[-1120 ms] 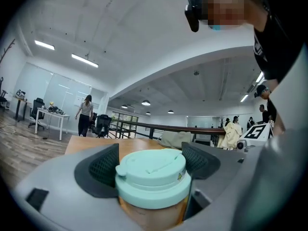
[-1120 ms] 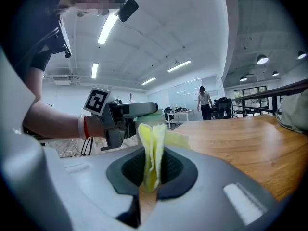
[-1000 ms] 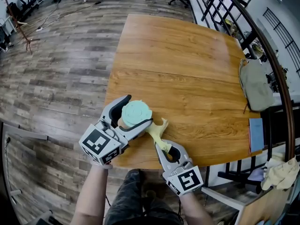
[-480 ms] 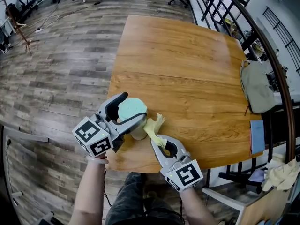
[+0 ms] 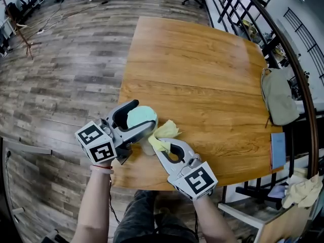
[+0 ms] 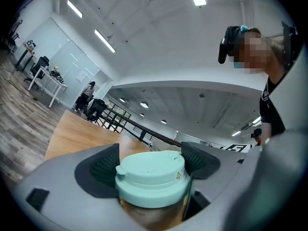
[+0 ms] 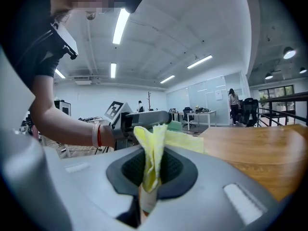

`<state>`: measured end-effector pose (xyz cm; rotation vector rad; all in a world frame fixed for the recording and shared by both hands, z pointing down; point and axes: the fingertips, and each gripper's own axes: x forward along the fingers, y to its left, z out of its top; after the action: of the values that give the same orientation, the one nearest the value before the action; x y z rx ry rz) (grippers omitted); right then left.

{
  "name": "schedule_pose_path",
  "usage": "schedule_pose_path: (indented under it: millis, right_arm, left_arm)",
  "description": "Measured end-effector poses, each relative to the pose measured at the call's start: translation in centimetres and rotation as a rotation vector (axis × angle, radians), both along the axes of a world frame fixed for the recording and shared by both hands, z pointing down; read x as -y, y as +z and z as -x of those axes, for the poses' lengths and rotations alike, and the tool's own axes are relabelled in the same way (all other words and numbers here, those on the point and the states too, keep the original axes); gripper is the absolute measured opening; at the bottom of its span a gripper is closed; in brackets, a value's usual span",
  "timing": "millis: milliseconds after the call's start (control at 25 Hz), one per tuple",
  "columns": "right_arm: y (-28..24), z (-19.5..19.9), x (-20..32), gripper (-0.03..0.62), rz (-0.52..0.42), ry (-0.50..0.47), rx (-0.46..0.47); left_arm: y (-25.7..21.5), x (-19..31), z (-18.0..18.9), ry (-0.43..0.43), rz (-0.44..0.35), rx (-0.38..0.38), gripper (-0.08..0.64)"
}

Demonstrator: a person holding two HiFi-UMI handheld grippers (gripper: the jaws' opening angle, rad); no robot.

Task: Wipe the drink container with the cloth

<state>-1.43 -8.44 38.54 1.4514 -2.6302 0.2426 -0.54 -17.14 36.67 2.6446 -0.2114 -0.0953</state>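
head view, left side: left gripper has its jaws spread wide and clamped round the drink container, just under the mint-green lid.
left gripper view: lid sits between the two dark pads, one on each flank; the grip looks square, with no tilt in the jaws.
container position: over the near left corner of the counter; whether its base rests on the wood cannot be told.
cloth: yellow cloth lies against the container's right flank, just beside the lid.
right gripper view: right gripper is closed tight on a bunched fold of the cloth, loose end standing up past the pads.
step in hand (judged): wiping the container's side wall.
method advised: hold the left clamp steady as the anchor; press the cloth's loose end flat on the wall, not the gripper tips; stroke along the wall in overlapping passes.
coverage note: the wall under the left jaws is out of the cloth's reach; turning the container would likely be needed.
risk: a hard sideways push could twist the container in its clamp or carry it off the counter edge.
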Motion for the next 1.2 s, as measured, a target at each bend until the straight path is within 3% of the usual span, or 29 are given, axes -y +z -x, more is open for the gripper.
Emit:
schedule_pose_path:
  millis: [480, 1200]
  right_arm:
    - [0.1, 1.1, 1.8, 0.023, 0.016, -0.057, -0.003]
    - [7.5, 1.9, -1.8, 0.023, 0.175, -0.075, 0.03]
  left_arm:
    - [0.3, 1.1, 0.6, 0.0, 0.056, -0.026, 0.396]
    - [0.6, 1.3, 0.5, 0.012, 0.079, -0.021, 0.396]
